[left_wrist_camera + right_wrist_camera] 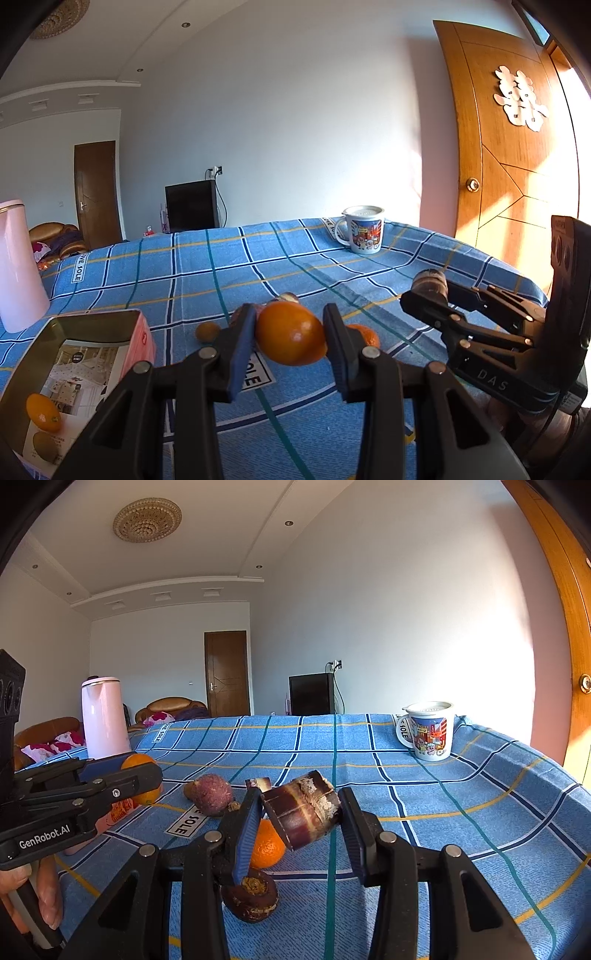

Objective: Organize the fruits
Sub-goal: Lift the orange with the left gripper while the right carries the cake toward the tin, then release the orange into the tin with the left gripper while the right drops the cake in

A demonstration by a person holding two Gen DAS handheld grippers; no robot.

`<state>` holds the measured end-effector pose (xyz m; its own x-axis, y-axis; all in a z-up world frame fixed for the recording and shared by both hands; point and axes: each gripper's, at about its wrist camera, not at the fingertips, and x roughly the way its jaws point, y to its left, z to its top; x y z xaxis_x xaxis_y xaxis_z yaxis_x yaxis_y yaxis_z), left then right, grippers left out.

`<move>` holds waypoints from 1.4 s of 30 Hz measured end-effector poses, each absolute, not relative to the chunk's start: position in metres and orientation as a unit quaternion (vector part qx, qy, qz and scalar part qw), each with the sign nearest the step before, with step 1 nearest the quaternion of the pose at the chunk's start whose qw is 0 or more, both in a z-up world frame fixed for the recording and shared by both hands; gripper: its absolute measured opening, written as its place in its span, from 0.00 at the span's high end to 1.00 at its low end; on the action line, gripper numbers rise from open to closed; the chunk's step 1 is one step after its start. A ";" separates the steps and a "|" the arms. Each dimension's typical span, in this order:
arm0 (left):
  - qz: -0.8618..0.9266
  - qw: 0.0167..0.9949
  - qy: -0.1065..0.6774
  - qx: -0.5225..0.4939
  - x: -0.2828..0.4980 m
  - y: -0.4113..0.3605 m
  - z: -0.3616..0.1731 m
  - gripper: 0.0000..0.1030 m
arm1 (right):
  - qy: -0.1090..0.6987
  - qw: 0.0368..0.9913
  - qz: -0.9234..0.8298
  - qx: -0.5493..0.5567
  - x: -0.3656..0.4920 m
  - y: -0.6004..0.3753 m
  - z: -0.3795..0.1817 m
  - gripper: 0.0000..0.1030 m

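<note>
Jaws of both grippers are clamped on a load. The left gripper (290,338) holds an orange (290,334) between its pads, clear of the blue checked cloth (221,266) that covers the bench. The right gripper (297,818) holds a dark purple cane segment (301,814), tilted, with one cut end facing up and left.

Receiving container: a pink tin (85,365) at the lower left of the left wrist view, with a small orange fruit (42,411) already inside. Loose items on the cloth in the right wrist view: a purple round fruit (212,794), a mandarin (267,843) and a dark brown fruit (251,899) directly below the right gripper.

Likely faults:
- Orange slips. Cause: round, smooth skin held at two narrow contact points; a fast swing toward the tin could roll it out.
- Cane segment rotates or drops. Cause: tilted hold on a hard, curved surface. A drop would probably strike the fruit beneath.
- Gripper collision. Cause: the two grippers work near each other.
- Tin shifts. Cause: contact with its rim on entry.
</note>
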<state>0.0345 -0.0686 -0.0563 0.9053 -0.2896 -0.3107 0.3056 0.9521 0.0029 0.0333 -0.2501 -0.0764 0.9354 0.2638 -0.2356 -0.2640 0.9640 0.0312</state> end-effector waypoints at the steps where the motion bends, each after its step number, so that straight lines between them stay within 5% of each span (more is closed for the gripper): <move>1: -0.153 0.976 0.155 0.025 0.035 -0.068 -0.056 0.62 | 0.120 0.984 0.135 -0.004 0.033 -0.249 -0.076 0.57; 19: -0.109 0.983 0.149 -0.004 0.026 -0.023 -0.041 0.62 | 0.134 0.973 0.186 -0.017 0.036 -0.215 -0.043 0.57; 42: 0.045 0.964 0.247 -0.084 0.062 0.123 -0.051 0.62 | 0.227 0.898 0.362 -0.101 0.077 -0.023 -0.045 0.57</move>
